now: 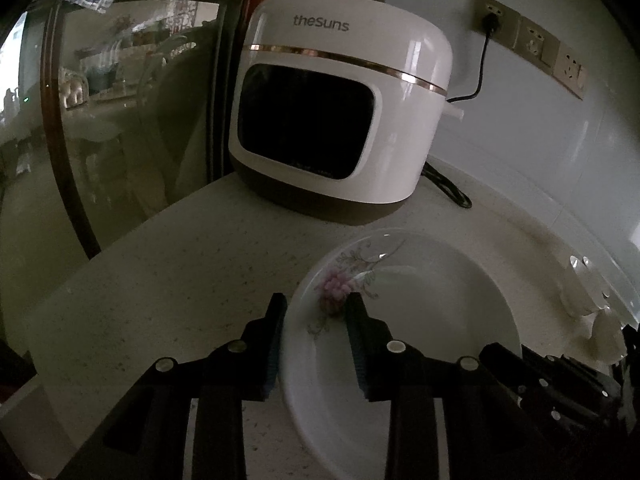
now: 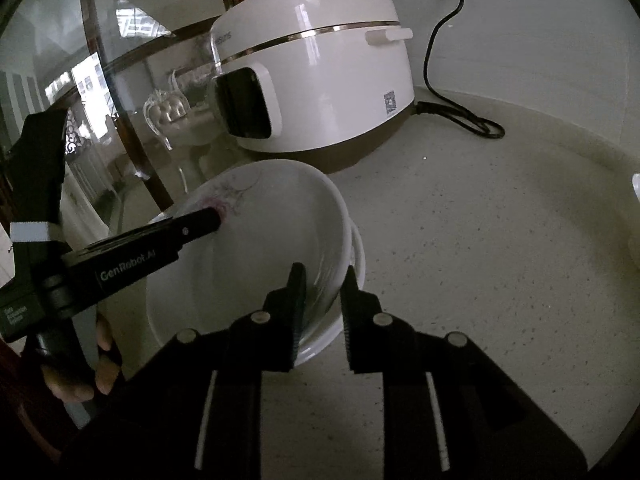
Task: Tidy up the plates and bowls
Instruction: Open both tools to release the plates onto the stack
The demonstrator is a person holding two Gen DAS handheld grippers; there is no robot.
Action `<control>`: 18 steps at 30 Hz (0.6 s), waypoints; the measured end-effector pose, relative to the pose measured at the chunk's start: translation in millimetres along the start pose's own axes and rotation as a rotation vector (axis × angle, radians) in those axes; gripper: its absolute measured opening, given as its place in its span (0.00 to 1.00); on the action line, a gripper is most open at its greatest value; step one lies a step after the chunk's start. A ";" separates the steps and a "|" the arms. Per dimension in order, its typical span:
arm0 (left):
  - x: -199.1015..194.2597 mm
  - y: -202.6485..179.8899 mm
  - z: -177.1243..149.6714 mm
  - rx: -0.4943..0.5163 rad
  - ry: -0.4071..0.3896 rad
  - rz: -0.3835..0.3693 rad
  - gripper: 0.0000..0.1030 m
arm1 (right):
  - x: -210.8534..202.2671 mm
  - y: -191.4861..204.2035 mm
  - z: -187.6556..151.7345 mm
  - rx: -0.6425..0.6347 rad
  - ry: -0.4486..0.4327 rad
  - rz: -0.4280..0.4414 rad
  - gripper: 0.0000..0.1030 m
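The landmark here is the white rice cooker (image 1: 340, 104), which stands at the back of the pale speckled counter (image 1: 180, 264), beside a glass partition (image 1: 120, 120). Its black cable (image 1: 478, 80) goes up to a socket strip (image 1: 532, 40) on the wall.

Directly in front of the cooker, a little toward the camera, there are two white dishes. The upper one is a deep plate (image 1: 420, 320) with a purple flower print on its rim. In the right wrist view it sits tilted inside or on top of a second white dish (image 2: 352, 264), whose rim shows under it on the side away from the partition. Whether the two dishes touch all around cannot be told.

The left gripper (image 1: 316, 312) reaches the plate from the partition side. Its jaws are narrow and stand on both sides of the flowered rim, one finger outside and one inside the plate. The pictures do not show clearly whether the pads press on the rim. A hand (image 2: 100, 368) holds this gripper's handle at the lower left of the right wrist view.

The right gripper (image 2: 324, 288) comes from the near side, opposite to the cooker. Its jaws are narrow and closed on the near rim of the flowered plate, with one finger inside the plate and one outside.

Some other white crockery (image 1: 588, 292) lies further to the right of the cooker, near the wall, only partly visible.
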State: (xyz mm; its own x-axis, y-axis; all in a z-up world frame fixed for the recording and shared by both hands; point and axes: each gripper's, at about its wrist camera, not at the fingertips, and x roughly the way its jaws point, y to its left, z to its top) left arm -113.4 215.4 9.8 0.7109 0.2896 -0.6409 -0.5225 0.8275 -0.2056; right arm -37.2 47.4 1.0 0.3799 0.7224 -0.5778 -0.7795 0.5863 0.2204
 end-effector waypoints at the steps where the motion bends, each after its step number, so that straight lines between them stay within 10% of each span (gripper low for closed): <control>1: 0.2 -0.6 -0.2 0.005 -0.001 0.001 0.30 | -0.2 0.6 -0.1 -0.004 0.001 0.000 0.21; 18: -14.8 -11.7 -3.6 0.058 -0.036 0.002 0.34 | 0.3 17.8 -2.3 -0.110 0.009 -0.062 0.48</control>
State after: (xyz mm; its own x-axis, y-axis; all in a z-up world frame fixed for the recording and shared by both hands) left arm -119.5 199.7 19.0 0.7270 0.3078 -0.6138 -0.4964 0.8532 -0.1601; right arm -52.1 57.2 3.0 0.4247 0.6825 -0.5948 -0.8049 0.5855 0.0971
